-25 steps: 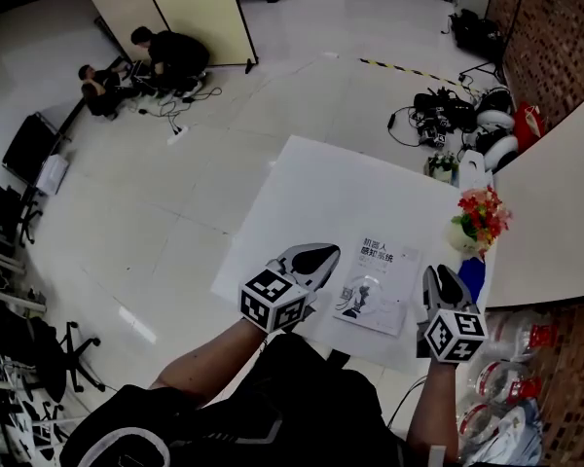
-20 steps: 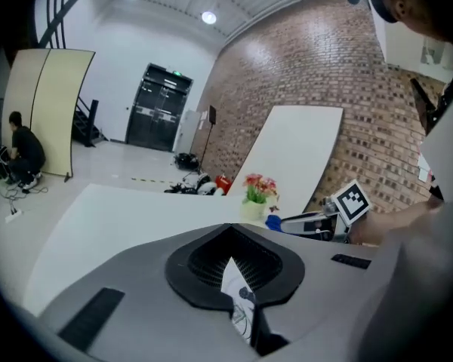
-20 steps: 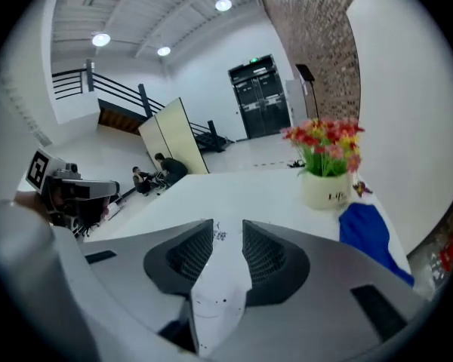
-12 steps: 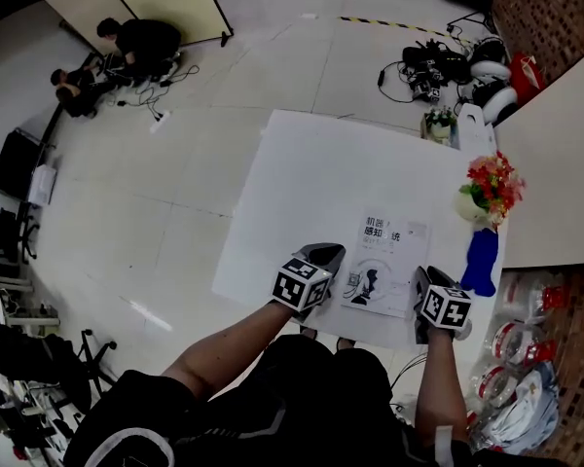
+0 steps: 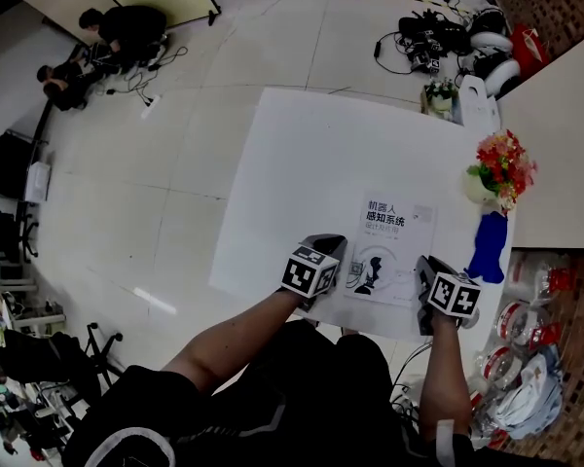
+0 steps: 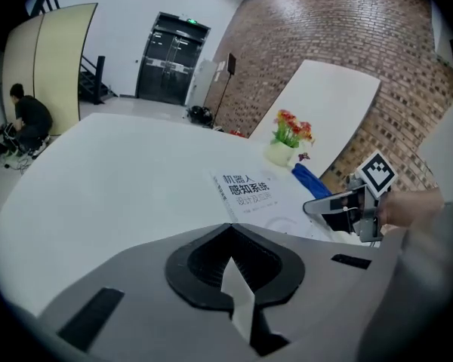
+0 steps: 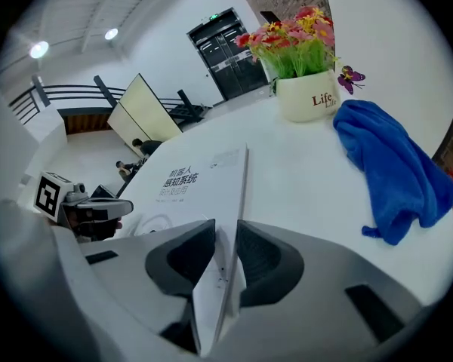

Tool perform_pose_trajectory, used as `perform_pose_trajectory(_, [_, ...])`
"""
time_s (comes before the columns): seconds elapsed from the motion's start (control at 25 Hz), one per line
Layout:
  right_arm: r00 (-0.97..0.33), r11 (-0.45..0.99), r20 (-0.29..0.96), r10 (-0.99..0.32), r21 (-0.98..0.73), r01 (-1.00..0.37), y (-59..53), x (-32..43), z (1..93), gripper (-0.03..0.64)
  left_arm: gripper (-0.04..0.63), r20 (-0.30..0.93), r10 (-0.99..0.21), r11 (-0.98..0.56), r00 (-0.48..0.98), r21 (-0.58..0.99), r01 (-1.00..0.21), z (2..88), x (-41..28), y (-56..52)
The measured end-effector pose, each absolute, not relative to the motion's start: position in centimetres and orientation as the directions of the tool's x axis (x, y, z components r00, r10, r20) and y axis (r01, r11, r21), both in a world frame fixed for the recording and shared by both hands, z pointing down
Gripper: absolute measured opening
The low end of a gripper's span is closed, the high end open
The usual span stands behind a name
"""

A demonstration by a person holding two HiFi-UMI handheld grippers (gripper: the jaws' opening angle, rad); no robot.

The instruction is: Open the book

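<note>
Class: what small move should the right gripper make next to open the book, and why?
Probably lift the right gripper slightly and leftward: its jaws pinch the right edge of the book, which lies closed on the table.

lab hall: brick wall (image 6: 340, 44), floor cables (image 5: 419, 42).

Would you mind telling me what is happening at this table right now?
A person works two handheld grippers over a white paperback book lying on the white table. The right gripper has its jaws closed on the book's right edge. The left gripper, jaws together, sits at the book's near left corner. The book is not yet open.
</note>
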State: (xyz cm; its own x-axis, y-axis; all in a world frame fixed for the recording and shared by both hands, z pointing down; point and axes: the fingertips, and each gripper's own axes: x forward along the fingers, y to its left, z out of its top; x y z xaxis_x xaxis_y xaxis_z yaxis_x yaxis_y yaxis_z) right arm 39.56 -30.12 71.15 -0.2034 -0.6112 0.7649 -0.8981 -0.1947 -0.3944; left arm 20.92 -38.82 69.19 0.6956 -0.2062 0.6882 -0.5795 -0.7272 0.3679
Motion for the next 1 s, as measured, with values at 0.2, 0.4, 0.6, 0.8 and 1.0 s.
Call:
perform_pose_trajectory(0.2, [-0.185, -0.244, 0.79, -0.584, -0.388, -0.889, -30.0, 39.8, 71.2, 0.063, -0.005, 0.676, -0.185, -0.745, 0.713, 0.377, -0.55, 69.0, 21.8, -38.3])
perform_pose_trajectory(0.4, [-0.138, -0.292, 0.8, -0.583, -0.365, -0.884, -29.9, 40.1, 71.0, 0.036, -0.005, 0.672, -0.187, -0.747, 0.716, 0.376, -0.548, 68.8, 21.8, -38.0])
perform_pose_trajectory(0.6, [-0.106, -0.288, 0.825, -0.554, -0.31, -0.906, -30.0, 40.2, 70.7, 0.021, -0.005, 0.668, -0.21, -0.744, 0.714, 0.365, -0.56, 68.3, 21.4, -38.2])
perform_pose_trajectory(0.8, [-0.057, -0.289, 0.833, -0.55, -0.255, -0.923, -29.9, 40.0, 70.3, 0.021, -0.005, 0.656, -0.233, -0.74, 0.718, 0.36, -0.568, 67.2, 21.0, -38.4])
perform_pose_trajectory(1.0, [-0.043, -0.285, 0.818, -0.574, -0.249, -0.926, -30.1, 39.8, 68.8, 0.015, -0.005, 0.641, -0.253, -0.745, 0.724, 0.349, -0.569, 65.8, 20.5, -38.1])
